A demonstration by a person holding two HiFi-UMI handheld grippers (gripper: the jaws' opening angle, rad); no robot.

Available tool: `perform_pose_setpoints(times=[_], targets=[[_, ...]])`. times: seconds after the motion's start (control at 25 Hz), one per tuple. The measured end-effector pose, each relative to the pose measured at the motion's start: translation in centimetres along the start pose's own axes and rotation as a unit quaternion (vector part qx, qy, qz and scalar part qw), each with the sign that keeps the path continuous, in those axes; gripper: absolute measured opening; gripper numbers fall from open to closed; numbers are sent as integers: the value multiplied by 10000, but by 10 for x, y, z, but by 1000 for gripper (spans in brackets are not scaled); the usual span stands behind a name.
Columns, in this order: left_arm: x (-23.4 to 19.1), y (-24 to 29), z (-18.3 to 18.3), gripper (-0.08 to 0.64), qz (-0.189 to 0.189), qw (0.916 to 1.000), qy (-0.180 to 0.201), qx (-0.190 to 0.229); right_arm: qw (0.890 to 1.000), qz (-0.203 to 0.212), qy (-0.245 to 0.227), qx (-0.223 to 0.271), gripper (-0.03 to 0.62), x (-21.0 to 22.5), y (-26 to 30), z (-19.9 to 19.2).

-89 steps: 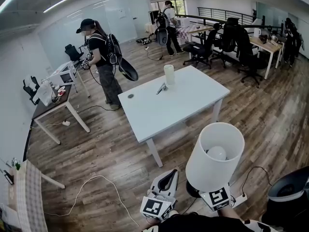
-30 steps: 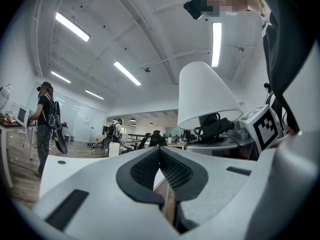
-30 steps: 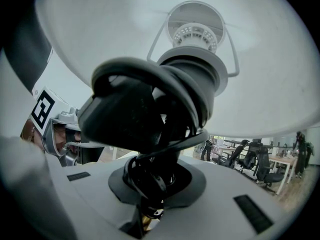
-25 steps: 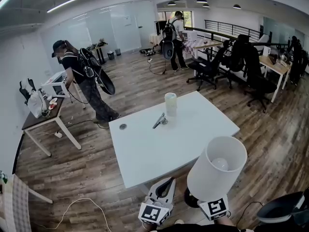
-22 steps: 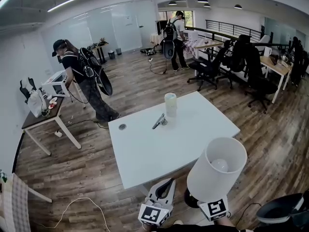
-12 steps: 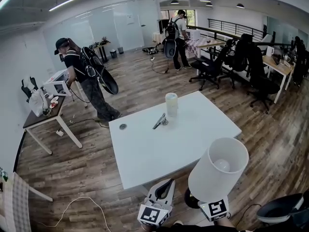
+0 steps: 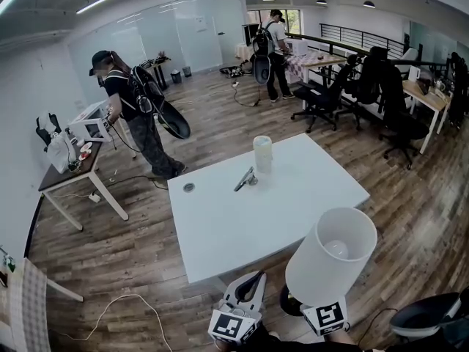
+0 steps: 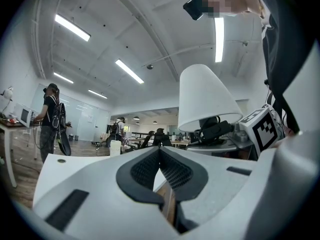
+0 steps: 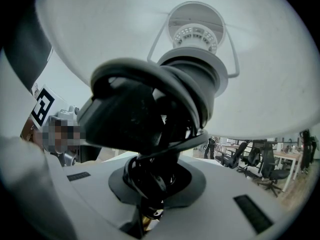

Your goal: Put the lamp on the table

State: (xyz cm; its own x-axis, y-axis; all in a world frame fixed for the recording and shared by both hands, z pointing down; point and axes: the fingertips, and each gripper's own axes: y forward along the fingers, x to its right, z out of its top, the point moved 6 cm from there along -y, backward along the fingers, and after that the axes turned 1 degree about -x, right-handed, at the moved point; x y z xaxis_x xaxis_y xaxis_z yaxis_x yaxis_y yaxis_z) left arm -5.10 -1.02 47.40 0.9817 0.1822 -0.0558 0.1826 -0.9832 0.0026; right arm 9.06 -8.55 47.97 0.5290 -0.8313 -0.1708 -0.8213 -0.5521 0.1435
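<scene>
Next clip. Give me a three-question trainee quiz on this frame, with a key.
1. True or false: the lamp stands on the table.
2. Which gripper holds the lamp? A) left gripper B) right gripper
3. What is between the left gripper's fingers?
Key: 1 false; 2 B; 3 nothing, they are shut.

You stood in an open-plan office: black swivel chairs (image 7: pixel 327 94) were drawn up to desks (image 7: pixel 419 92) along the far side, a glass partition (image 7: pixel 194 29) closed off the back, strip lights (image 7: pixel 102 1) ran overhead, and a wood-plank floor (image 7: pixel 132 262) lay throughout.
</scene>
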Motion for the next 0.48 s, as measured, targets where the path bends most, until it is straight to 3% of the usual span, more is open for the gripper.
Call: perform_pose_setpoints(times=[0.48], targets=[[-27,49,-4,3,-138,9997,60,184,9999,-86,-53,-36,51,28,38,-7]])
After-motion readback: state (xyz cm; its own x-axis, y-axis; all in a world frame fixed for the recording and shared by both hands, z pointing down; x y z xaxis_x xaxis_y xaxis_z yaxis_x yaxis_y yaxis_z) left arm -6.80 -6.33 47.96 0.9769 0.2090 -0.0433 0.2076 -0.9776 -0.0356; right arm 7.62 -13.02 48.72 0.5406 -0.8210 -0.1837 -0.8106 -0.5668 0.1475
